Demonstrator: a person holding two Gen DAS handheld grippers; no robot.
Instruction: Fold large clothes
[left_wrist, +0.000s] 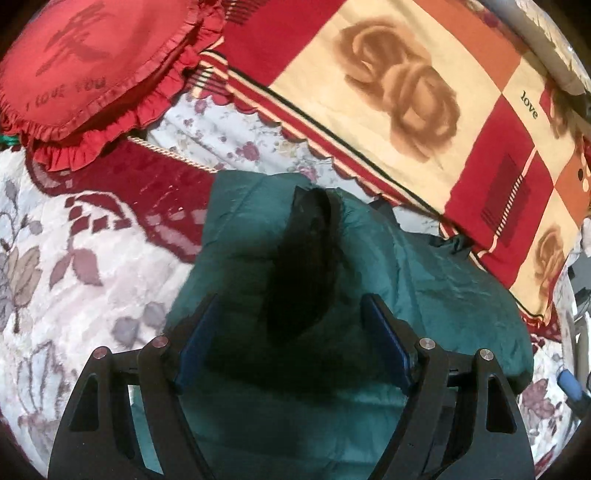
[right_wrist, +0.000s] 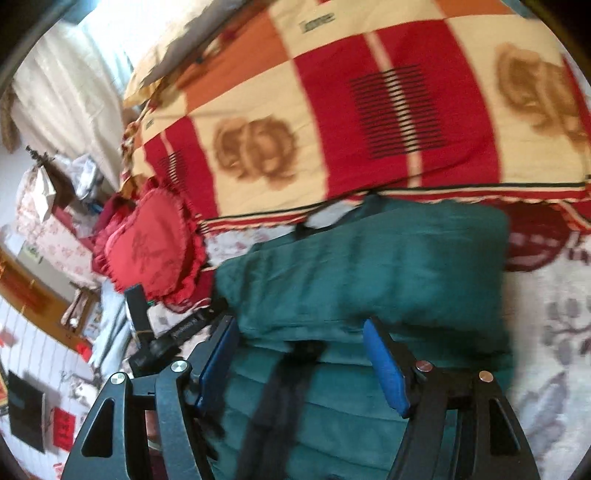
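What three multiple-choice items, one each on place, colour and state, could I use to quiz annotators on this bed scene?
1. The red heart-shaped frilled cushion lies
A. on the bed, apart from the garment
B. on top of the garment
C. between the right gripper's fingers

2. The padded garment is
A. yellow
B. teal green
C. white

3. The left gripper is
A. shut on the cushion
B. out of view
C. open above the garment

Key: 1 A, floral bedspread shows between them; 2 B, both views show it teal; 3 C, its blue pads stand wide apart.

Both wrist views close above jacket (left_wrist: 424, 280).
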